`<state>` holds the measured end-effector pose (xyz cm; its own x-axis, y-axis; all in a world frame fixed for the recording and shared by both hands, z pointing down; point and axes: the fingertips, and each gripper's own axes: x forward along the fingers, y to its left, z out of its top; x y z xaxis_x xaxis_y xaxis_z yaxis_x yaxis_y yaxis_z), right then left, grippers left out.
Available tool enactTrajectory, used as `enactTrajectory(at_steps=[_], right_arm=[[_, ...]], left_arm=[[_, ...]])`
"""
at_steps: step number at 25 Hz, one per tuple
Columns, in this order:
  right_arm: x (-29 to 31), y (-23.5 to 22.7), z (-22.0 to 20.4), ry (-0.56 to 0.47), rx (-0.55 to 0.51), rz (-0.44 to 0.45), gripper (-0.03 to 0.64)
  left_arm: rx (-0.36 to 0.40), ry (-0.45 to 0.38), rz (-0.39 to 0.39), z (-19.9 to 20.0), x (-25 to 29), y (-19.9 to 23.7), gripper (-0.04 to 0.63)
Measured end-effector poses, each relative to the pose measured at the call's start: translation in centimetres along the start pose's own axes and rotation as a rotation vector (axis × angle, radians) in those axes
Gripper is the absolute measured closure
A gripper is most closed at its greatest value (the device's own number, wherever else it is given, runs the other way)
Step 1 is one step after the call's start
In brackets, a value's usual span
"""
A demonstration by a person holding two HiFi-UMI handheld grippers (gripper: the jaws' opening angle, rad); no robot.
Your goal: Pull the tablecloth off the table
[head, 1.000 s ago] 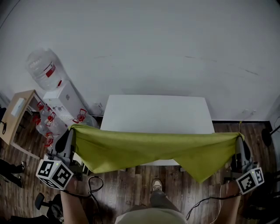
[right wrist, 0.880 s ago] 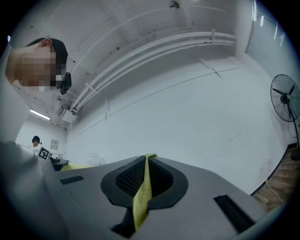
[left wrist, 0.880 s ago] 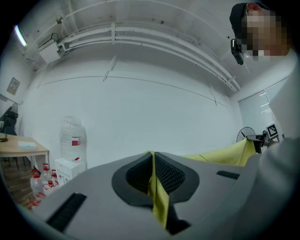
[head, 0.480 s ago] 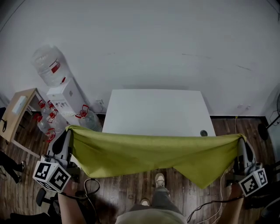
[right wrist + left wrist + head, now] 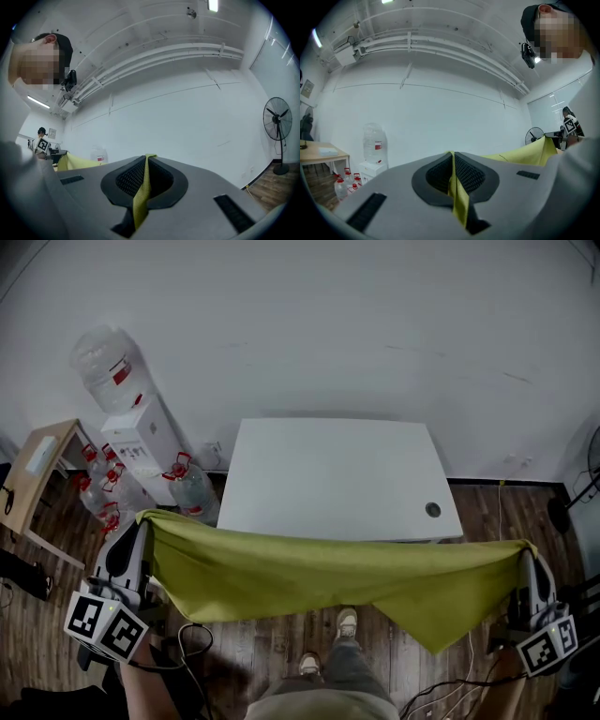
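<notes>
The olive-green tablecloth (image 5: 309, 577) hangs in the air, stretched between my two grippers in front of the bare white table (image 5: 337, 479). It no longer lies on the tabletop. My left gripper (image 5: 142, 519) is shut on its left corner, and the cloth's edge (image 5: 458, 199) shows pinched between the pads. My right gripper (image 5: 525, 547) is shut on the right corner, with a strip of cloth (image 5: 140, 197) squeezed between its jaws. A loose corner (image 5: 429, 638) of the cloth droops toward the floor.
A water dispenser (image 5: 127, 423) with several spare bottles (image 5: 192, 488) stands left of the table, and a small wooden desk (image 5: 33, 470) is further left. A fan (image 5: 277, 124) stands at the right wall. My feet (image 5: 345, 624) are on the wooden floor, with cables (image 5: 192, 638) trailing.
Both grippers have drawn back from the table with the cloth. The cloth has slid off the table's near edge and now hangs free, and the whole white tabletop shows.
</notes>
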<state>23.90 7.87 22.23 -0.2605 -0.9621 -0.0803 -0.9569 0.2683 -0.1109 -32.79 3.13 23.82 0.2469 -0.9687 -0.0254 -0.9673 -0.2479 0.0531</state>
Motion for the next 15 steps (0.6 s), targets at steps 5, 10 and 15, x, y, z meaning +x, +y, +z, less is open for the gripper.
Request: enactTrajectory(at_steps=[5, 10, 15], right_arm=[[-1.6, 0.4, -0.2, -0.002, 0.001, -0.008, 0.586], [-2.7, 0.6, -0.2, -0.007, 0.01, -0.016, 0.586], [-3.3, 0.8, 0.6, -0.016, 0.011, -0.014, 0.586]], left_arm=[[0.011, 0.004, -0.009, -0.3, -1.4, -0.2, 0.568], [0.007, -0.005, -0.013, 0.0, -2.7, -0.6, 0.568], [0.006, -0.007, -0.011, 0.4, -3.7, -0.9, 0.568]])
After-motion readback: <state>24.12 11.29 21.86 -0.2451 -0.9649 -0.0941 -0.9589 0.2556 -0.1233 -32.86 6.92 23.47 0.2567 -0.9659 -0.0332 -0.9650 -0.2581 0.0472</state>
